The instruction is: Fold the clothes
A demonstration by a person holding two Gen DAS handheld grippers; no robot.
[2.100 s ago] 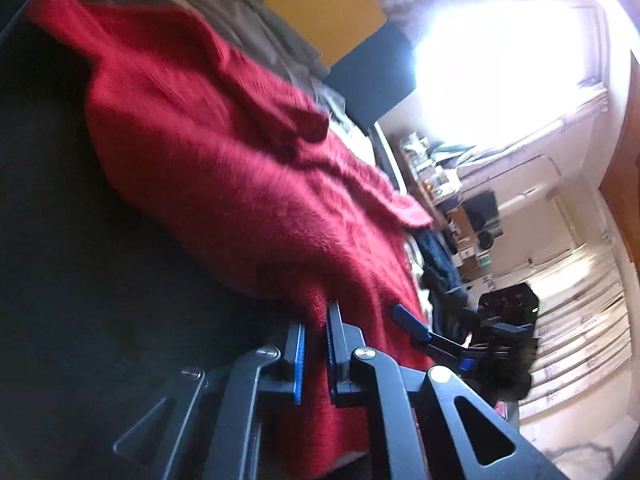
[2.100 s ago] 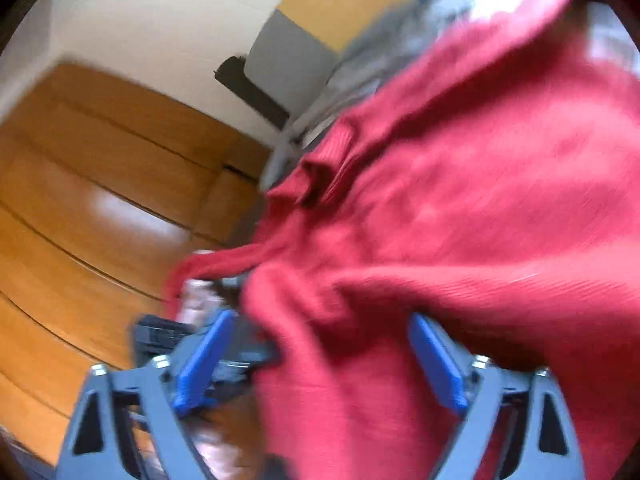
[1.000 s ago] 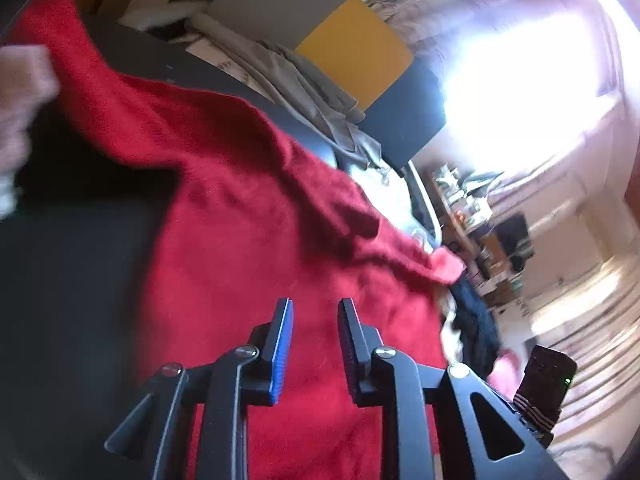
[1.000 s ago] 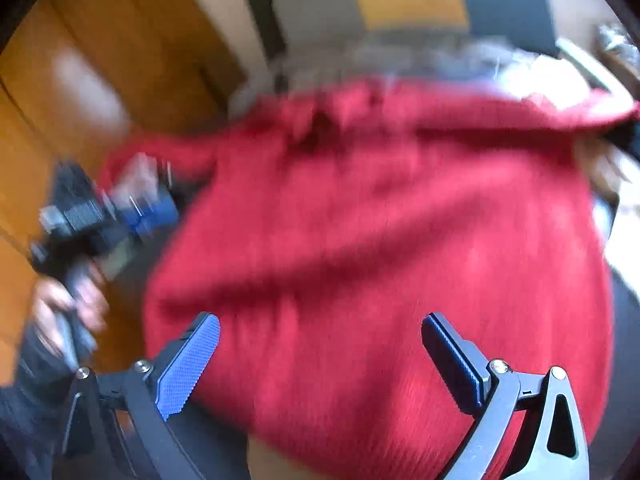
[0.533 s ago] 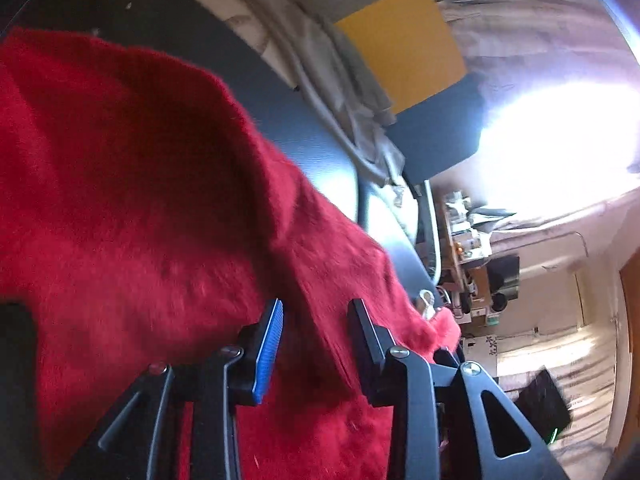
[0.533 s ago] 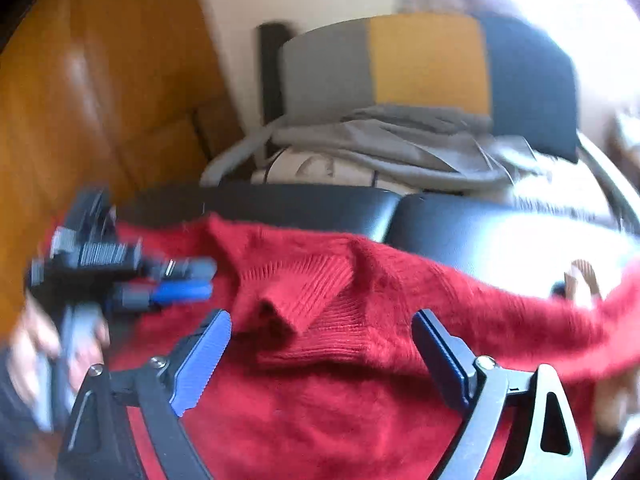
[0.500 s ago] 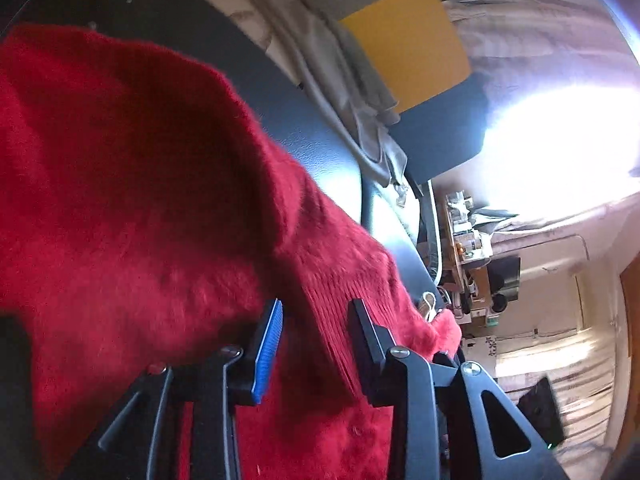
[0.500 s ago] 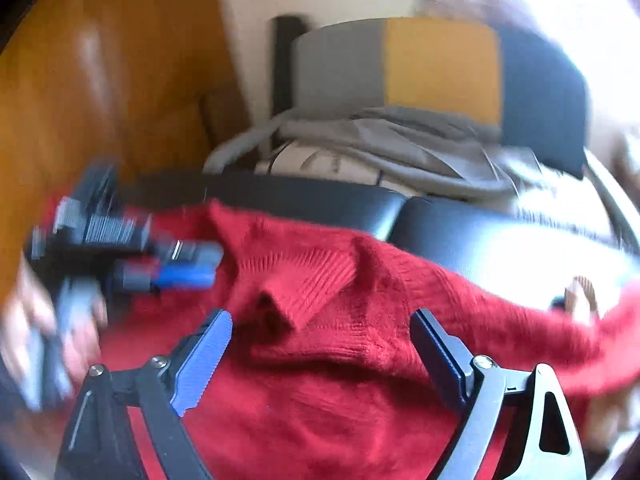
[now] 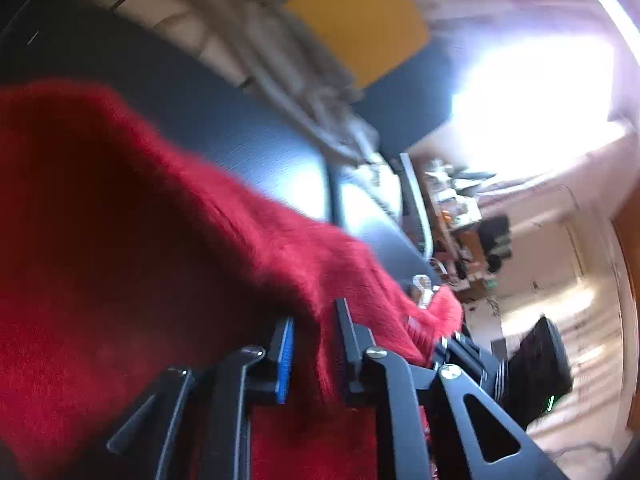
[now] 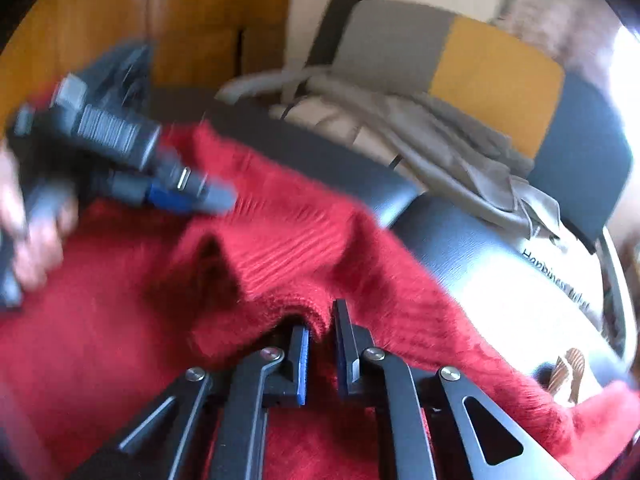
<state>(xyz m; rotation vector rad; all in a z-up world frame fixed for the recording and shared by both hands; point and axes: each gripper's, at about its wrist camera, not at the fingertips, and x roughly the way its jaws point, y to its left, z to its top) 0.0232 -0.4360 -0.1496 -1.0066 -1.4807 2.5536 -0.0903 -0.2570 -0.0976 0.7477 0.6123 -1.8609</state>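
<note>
A red knitted sweater (image 9: 132,240) lies crumpled on a black table (image 9: 224,128). My left gripper (image 9: 314,322) is shut on a fold of the sweater's edge, with cloth pinched between its blue pads. In the right wrist view the sweater (image 10: 100,320) fills the lower half. My right gripper (image 10: 320,320) is shut on a bunched fold near the ribbed collar (image 10: 288,248). The left gripper (image 10: 188,196) shows there at the left, blurred, held by a hand over the sweater.
A grey, yellow and dark blue chair back (image 10: 472,64) stands behind the table with a grey garment (image 10: 432,128) draped over it. Wooden doors (image 10: 120,20) are at the left. A cluttered shelf (image 9: 456,216) and bright window (image 9: 532,100) lie beyond the table's far end.
My right gripper has closed from wide open onto a fold by the collar. My left gripper has narrowed onto the sweater's edge. Both moved in over the sweater.
</note>
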